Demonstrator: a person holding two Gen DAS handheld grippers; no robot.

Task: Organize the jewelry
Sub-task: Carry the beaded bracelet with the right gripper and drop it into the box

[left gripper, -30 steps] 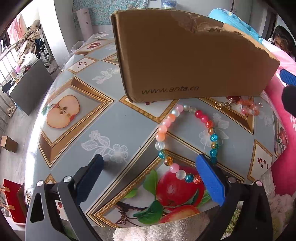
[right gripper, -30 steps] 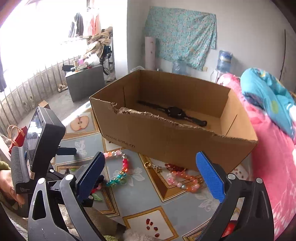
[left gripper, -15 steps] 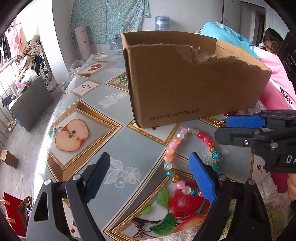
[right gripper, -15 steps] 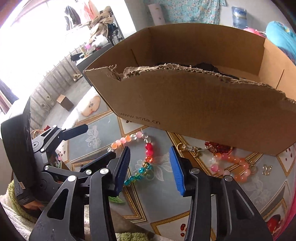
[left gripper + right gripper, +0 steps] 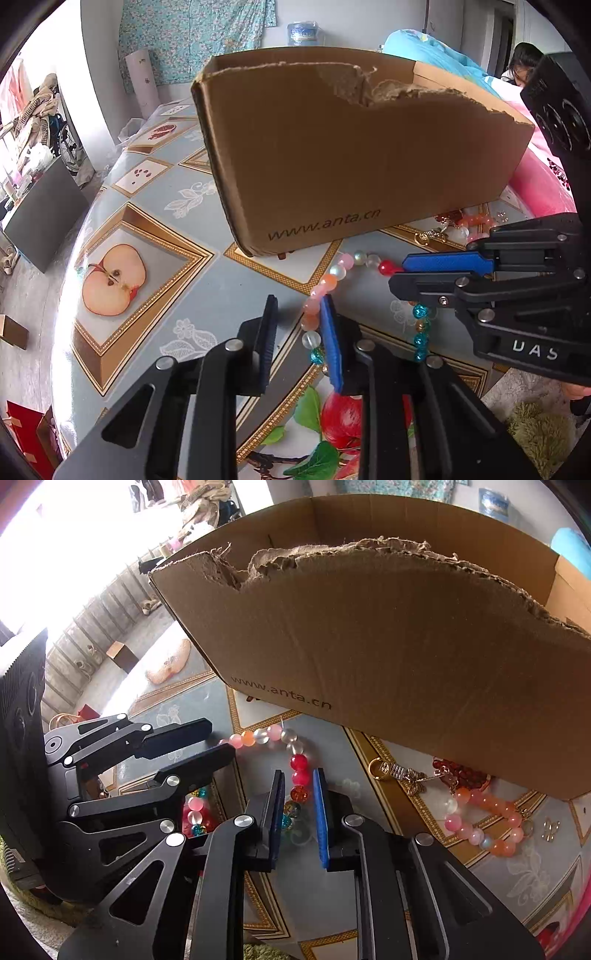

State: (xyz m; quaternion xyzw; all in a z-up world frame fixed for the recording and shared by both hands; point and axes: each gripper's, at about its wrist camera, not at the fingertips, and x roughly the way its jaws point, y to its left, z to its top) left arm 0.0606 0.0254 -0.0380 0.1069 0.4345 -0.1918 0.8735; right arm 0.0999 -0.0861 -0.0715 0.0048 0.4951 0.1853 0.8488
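Left wrist view showed the left gripper [image 5: 297, 332] closing, its jaws narrow, the beaded bracelet [image 5: 341, 271] lying just outside its right pad on the fruit-patterned tablecloth [image 5: 155, 229] before the torn cardboard box [image 5: 351, 147]. The right gripper [image 5: 298, 805] was closing too, red and amber beads of that bracelet between its pads, not visibly pinched. A second pink bracelet [image 5: 480, 823] lay beside the box.

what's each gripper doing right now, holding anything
Left gripper: jaws closing, the multicoloured bead bracelet beside its right pad, not between them.
Right gripper: jaws closing around the same bracelet's red beads, not yet pinched.
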